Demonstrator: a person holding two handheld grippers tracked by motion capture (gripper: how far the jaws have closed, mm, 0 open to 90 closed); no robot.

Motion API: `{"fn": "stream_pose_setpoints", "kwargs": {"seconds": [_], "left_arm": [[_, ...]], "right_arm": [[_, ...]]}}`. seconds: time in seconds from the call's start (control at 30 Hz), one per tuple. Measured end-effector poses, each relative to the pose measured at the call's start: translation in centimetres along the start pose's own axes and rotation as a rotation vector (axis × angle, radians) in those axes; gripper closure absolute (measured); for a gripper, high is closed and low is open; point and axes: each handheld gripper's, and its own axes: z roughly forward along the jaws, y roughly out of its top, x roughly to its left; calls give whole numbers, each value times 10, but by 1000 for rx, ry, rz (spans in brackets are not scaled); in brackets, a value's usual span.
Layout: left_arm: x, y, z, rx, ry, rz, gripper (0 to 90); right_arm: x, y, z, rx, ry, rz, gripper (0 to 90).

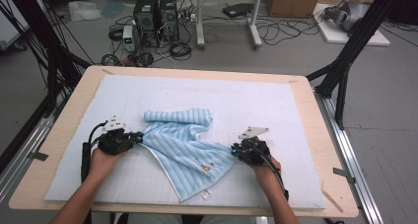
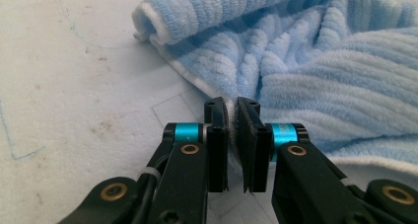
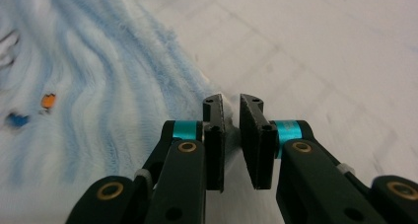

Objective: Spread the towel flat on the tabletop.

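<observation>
A light blue striped towel (image 1: 187, 145) lies crumpled on the white mat (image 1: 276, 100), its far edge rolled into a tube (image 1: 177, 116). My left gripper (image 1: 140, 136) is at the towel's left corner. In the left gripper view its jaws (image 2: 232, 105) are shut on the towel's (image 2: 320, 76) white hem. My right gripper (image 1: 234, 150) is at the towel's right corner. In the right gripper view its jaws (image 3: 231, 103) pinch the pale edge of the towel (image 3: 98, 86). A small orange and blue embroidery (image 3: 48, 100) shows to the left of them.
The mat covers most of a wooden table (image 1: 320, 135). A white label (image 1: 206, 195) hangs off the towel's near corner. Black frame posts (image 1: 345, 61) stand at the table's sides, and computers and cables (image 1: 157, 17) lie on the floor beyond.
</observation>
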Motion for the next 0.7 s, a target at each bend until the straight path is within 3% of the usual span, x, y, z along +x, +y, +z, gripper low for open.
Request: {"fn": "stream_pose_setpoints", "kwargs": {"seconds": [0.2, 0.23, 0.27, 0.3, 0.43, 0.47, 0.5, 0.53, 0.63, 0.7], "left_arm": [[3, 1, -4, -20, 4, -30, 797], [4, 1, -4, -24, 14, -39, 753], [5, 1, -4, -28, 16, -46, 699], [6, 1, -4, -34, 20, -48, 699], [7, 1, -5, -67, 57, -51, 581], [7, 2, -6, -80, 67, -54, 545], [7, 2, -7, -91, 73, -55, 545], [8, 2, -8, -100, 74, -60, 537], [9, 3, -10, -126, 84, -61, 539], [10, 3, -12, -145, 93, -68, 539]], "right_arm": [[-2, -25, -27, 2, -24, 12, 801], [-2, -27, -28, -6, -16, 18, 790], [-1, -26, -29, -26, -19, 23, 715], [-1, -26, -29, -26, -19, 23, 715], [1, -9, -25, -114, -2, 47, 604], [3, 4, -18, -152, 9, 44, 580], [3, 4, -18, -152, 9, 44, 580], [7, 18, -8, -172, 33, 51, 562], [12, 32, 4, -183, 61, 43, 563], [20, 46, 19, -172, 87, 13, 570]]}}
